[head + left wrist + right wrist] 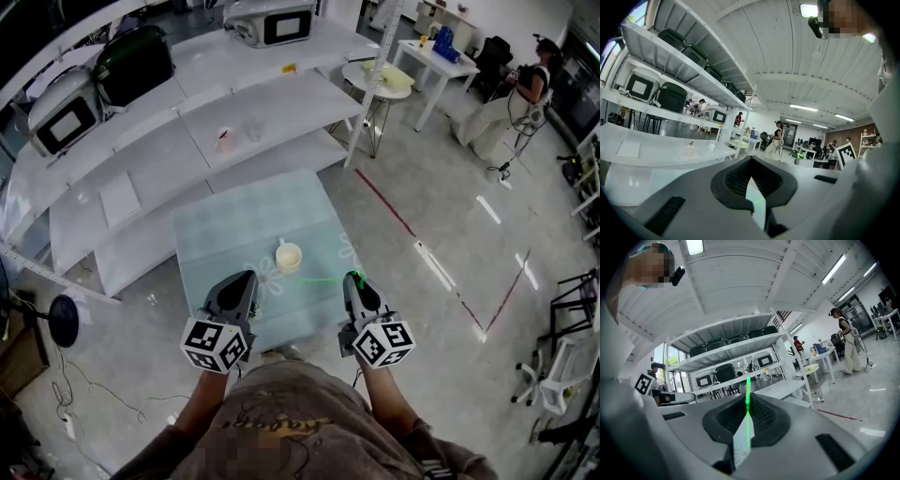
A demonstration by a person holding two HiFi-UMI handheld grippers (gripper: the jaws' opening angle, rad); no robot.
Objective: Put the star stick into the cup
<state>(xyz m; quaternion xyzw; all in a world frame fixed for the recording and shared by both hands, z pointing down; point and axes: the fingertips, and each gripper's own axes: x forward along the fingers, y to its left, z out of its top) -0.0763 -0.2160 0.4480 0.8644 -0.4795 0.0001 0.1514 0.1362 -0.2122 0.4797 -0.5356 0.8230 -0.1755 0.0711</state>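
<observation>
Wore a brown T-shirt (300, 412) with a faded print; carried a grey left gripper (247, 276) and right gripper (353, 277), both with black ribbed pads (765, 416) and black-and-white square-marker cubes (216, 344)

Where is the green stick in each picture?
Head view: green stick, lower middle, between the cup and the right gripper that holds it.
Left gripper view: green stick is only a small streak, low, through the jaws' gap.
Right gripper view: green stick, centre, clamped in the jaws.
Shared landmark: the white shelves.
</observation>
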